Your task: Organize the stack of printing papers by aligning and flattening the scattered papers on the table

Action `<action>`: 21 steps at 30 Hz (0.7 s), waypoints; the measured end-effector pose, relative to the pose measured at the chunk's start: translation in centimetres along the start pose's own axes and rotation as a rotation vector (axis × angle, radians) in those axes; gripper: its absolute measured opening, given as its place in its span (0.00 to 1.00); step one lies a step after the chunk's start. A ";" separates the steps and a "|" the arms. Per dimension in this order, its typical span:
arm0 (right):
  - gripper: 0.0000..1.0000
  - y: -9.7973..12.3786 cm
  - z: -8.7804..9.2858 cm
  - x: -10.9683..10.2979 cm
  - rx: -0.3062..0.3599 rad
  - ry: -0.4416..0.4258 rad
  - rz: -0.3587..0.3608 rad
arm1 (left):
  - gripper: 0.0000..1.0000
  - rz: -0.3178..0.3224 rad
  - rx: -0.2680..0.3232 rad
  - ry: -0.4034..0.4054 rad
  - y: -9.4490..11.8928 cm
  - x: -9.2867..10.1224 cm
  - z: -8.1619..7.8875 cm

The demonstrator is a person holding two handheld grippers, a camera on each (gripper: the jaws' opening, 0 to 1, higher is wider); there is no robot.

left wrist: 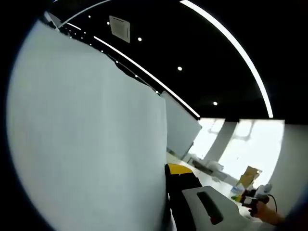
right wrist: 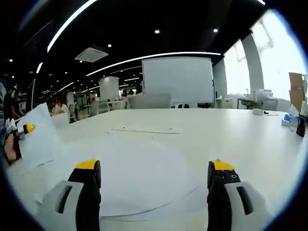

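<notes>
The printing papers lie in two places. Loose sheets [right wrist: 139, 178] rest flat on the white desk [right wrist: 231, 139], directly ahead of and between the jaws of the right tongs [right wrist: 153, 185], which stand wide apart with nothing in them. A single sheet [right wrist: 41, 137] is raised off the desk at the left of the right gripper view, tilted up on edge, with the left tongs [right wrist: 17, 130] at its far side; whether they actually pinch it cannot be told from there. In the left gripper view that raised sheet [left wrist: 91, 139] stands broad and close before the camera, hiding one jaw of the left tongs [left wrist: 168, 192], so whether they are apart or closed stays unclear.

The lifted sheet sits to the left of the flat pile, so it would likely need to travel rightward and down to join it, with the right tongs nearer the pile for squaring its edges.
</notes>
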State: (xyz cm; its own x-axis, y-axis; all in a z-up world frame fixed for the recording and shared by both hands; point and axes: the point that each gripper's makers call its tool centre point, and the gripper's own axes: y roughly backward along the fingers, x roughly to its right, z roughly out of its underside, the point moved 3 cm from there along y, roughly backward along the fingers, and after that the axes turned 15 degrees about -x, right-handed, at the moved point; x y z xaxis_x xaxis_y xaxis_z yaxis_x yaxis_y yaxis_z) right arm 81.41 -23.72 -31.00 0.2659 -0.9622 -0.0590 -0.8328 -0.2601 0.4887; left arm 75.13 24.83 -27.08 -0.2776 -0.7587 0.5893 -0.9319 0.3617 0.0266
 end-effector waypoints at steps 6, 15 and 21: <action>0.86 -0.6 1.0 -0.4 -0.071 0.016 -0.012 | 0.06 -0.001 -0.004 -0.006 -0.1 0.1 0.0; 0.86 -1.0 2.0 0.0 -0.126 -0.010 -0.021 | 0.06 0.000 -0.005 -0.006 -0.1 0.2 0.1; 0.87 -1.1 2.4 0.2 -0.153 -0.007 -0.011 | 0.06 0.003 -0.006 -0.001 -0.1 0.2 0.1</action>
State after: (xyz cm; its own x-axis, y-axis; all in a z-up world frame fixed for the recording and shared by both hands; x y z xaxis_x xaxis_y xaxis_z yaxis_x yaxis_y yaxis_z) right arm 81.19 -23.85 -33.66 0.2709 -0.9600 -0.0714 -0.7457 -0.2561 0.6151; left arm 75.14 24.62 -27.01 -0.2806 -0.7584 0.5884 -0.9298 0.3669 0.0295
